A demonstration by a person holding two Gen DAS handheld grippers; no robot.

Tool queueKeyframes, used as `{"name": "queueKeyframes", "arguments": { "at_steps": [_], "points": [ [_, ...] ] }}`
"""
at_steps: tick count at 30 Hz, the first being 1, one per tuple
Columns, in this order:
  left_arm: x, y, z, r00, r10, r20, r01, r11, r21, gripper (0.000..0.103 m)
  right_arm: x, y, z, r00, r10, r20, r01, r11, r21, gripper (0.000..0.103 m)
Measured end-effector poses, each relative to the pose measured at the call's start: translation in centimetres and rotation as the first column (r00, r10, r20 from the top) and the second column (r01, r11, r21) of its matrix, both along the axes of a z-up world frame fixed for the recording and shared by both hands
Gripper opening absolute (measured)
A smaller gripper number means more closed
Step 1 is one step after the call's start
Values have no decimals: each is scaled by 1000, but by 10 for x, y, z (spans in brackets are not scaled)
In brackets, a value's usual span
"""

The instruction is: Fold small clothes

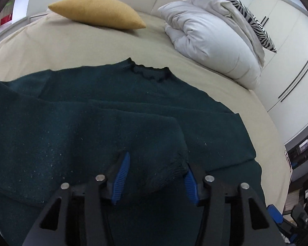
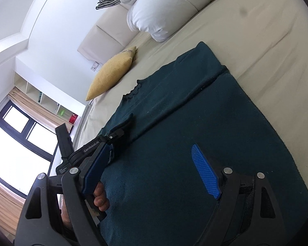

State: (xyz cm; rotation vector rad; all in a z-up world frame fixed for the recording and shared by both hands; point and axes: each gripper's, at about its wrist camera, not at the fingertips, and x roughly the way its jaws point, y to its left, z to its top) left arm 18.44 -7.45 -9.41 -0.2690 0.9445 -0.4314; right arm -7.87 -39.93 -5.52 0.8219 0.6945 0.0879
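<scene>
Sleeve cuff [image 1: 164, 174] of the dark green sweater [image 1: 133, 106] lay between the spread left gripper [image 1: 156, 164] fingers, its length running away toward the collar [image 1: 149, 72]; the right gripper [image 2: 154, 143] hovered spread and empty above the sweater's body on the bed [image 1: 92, 47].

The left wrist camera looks low and close along its blue-padded fingers [image 1: 125, 176] over a dark green sweater [image 1: 92, 123], facing the headboard, with a yellow pillow [image 1: 96, 13] upper left and a white duvet [image 1: 211, 43] upper right. The right wrist camera, rolled sideways, hangs close above the same sweater [image 2: 195, 164]. Both views share the sweater's collar, the pillow [image 2: 110, 73], the duvet [image 2: 164, 6] and the beige sheet [image 1: 154, 47].
</scene>
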Motion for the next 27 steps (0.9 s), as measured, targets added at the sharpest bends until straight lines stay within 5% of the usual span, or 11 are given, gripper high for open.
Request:
{"name": "queueKeyframes", "arguments": {
  "at_steps": [6,10,17,21,26,27],
  "points": [
    [-34,47,30,997,17,71,-14,999,-51,78,54,26,7,994,111,-15,-112,994,-15,83],
    [-44,101,35,991,112,75,-104,989,-103,78,110,58,15,975,218,-42,-220,975,-40,83],
    [-35,194,22,955,298,10,-293,944,-155,77,195,107,-6,932,278,-232,-318,936,-154,72],
    [-33,226,16,934,358,-5,-353,920,-172,77,214,126,-29,895,285,-343,-369,905,-211,45],
    [-28,237,10,926,376,-22,-374,910,-182,77,215,133,-20,897,297,-326,-388,885,-259,7],
    [-27,237,10,926,377,-20,-374,909,-183,77,213,133,-14,900,305,-312,-392,879,-272,7]
  ]
}}
